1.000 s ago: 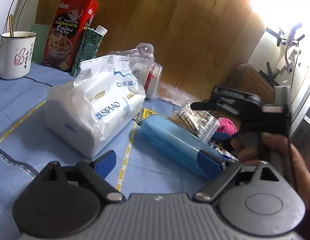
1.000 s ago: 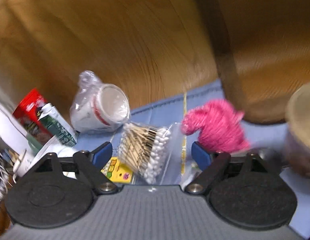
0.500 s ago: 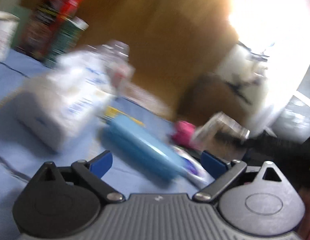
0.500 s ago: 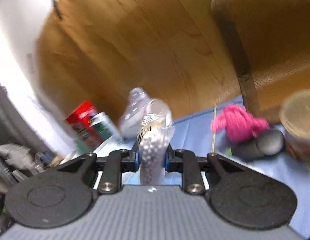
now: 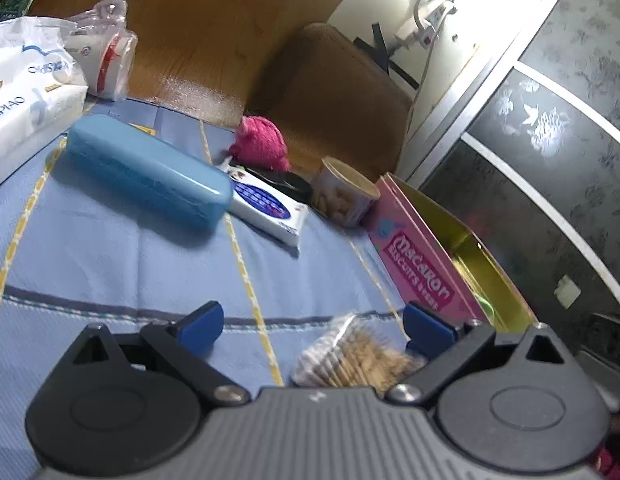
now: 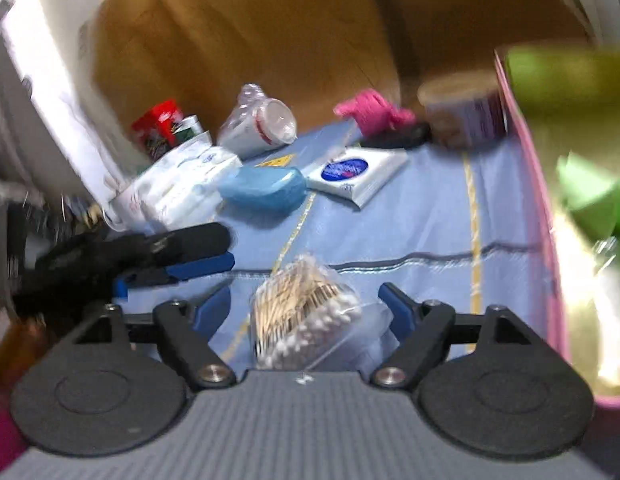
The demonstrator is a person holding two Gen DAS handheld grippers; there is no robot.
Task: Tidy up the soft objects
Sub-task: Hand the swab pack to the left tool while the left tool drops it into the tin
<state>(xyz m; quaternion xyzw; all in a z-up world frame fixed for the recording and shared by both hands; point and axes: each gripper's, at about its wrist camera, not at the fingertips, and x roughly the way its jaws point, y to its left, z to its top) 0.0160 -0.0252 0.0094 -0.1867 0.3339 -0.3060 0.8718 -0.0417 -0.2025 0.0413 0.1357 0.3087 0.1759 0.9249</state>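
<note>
Right wrist view puts the bag of cotton swabs (image 6: 306,312) between the spread fingers of the right gripper (image 6: 308,300) — the blue pads stand clear of the plastic on both sides, so nothing is clamped. The bag lies on the blue cloth (image 6: 410,224), just left of the pink tin (image 6: 546,240). At far left the left gripper (image 6: 178,256) shows side-on. Left wrist view has that gripper (image 5: 312,320) wide open and empty, the swab bag (image 5: 350,356) low in frame near its right pad. Further back lie a blue case (image 5: 146,172), a tissue packet (image 5: 266,204) and pink yarn (image 5: 260,142) — all well apart from both tools.
</note>
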